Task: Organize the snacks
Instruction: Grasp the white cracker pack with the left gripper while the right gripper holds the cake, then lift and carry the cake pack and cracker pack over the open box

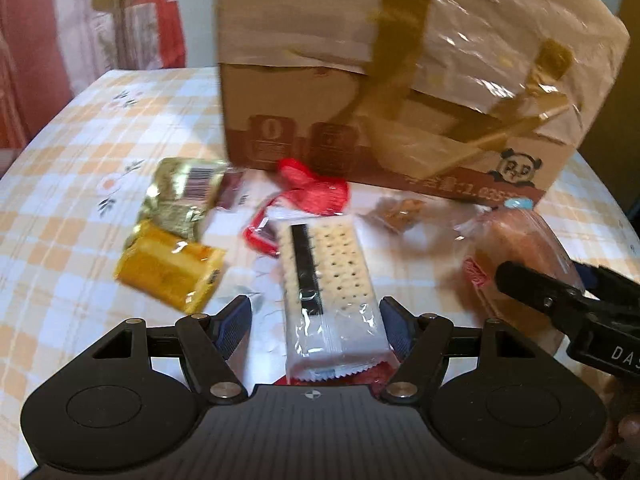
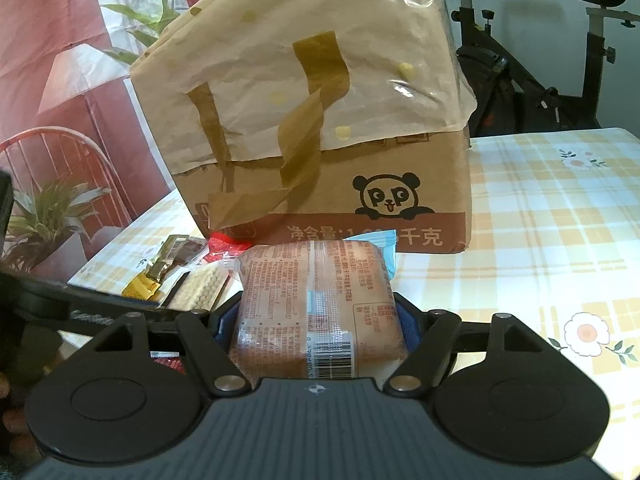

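Right gripper (image 2: 318, 316) clamps one wrapped bread pack (image 2: 316, 304), lifted level before one cardboard box (image 2: 320, 128). Left gripper (image 1: 316, 320) stands wide around one cracker packet (image 1: 328, 280) lying lengthwise on the checked worktop (image 1: 60, 216). Beyond lie two golden packets (image 1: 172, 248) and one red wrapper (image 1: 312, 188).

1 cardboard box (image 1: 400, 80), 1 cracker pack (image 1: 328, 280), 2 yellow packets (image 1: 168, 272).

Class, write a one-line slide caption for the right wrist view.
Right tongs clamp a wrapped bread pack before the panda box on a checked tablecloth.
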